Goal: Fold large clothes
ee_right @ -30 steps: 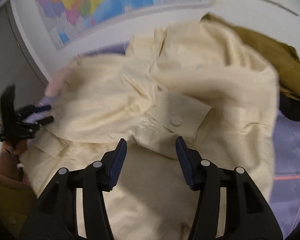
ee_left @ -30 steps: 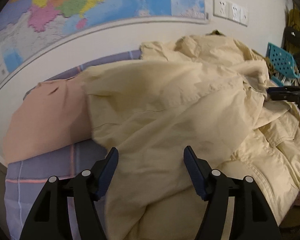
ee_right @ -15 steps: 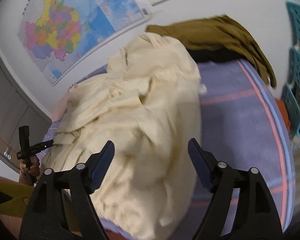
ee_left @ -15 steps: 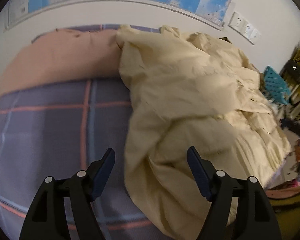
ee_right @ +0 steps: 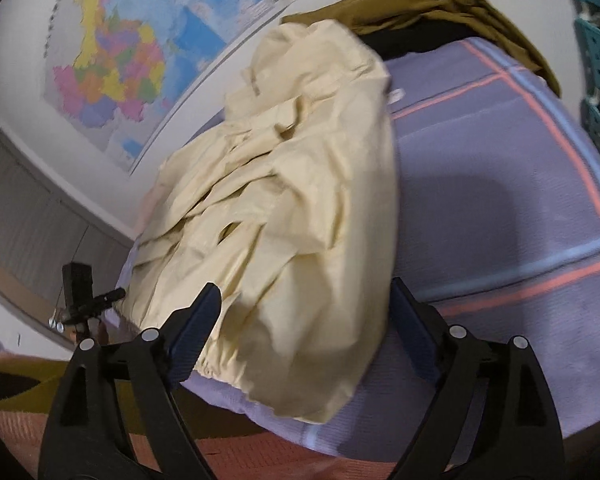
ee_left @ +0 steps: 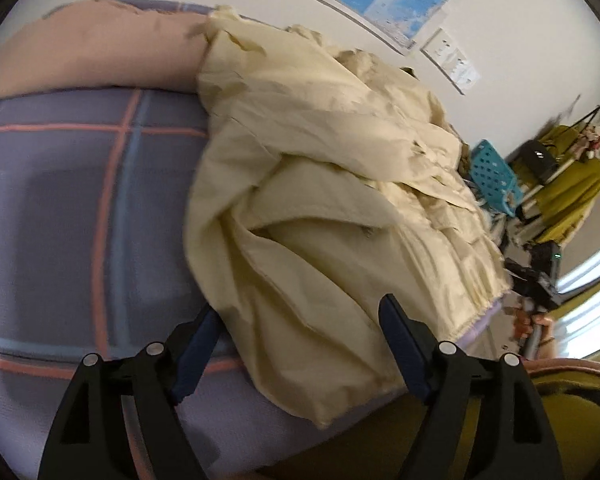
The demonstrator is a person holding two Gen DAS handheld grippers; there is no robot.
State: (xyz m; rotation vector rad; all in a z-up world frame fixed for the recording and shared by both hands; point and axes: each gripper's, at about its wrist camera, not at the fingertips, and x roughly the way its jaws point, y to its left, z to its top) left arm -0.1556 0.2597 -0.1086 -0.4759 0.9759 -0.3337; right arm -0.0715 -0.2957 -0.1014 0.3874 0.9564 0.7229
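Note:
A large cream-yellow jacket lies crumpled in a heap on a purple plaid bed sheet. It also shows in the right wrist view. My left gripper is open and empty, held just above the jacket's near left edge. My right gripper is open and empty, over the jacket's near right hem, which reaches the bed edge. The right gripper shows far right in the left wrist view, and the left gripper far left in the right wrist view.
A pink pillow lies at the bed's left end. An olive garment is piled at the right end by the wall. Teal baskets and a clothes rack stand beyond the bed. A map hangs on the wall.
Both grippers have pulled back from over the jacket toward the near bed edge and swung outward. The jacket now lies bunched in the middle, with more bare sheet showing on both sides.

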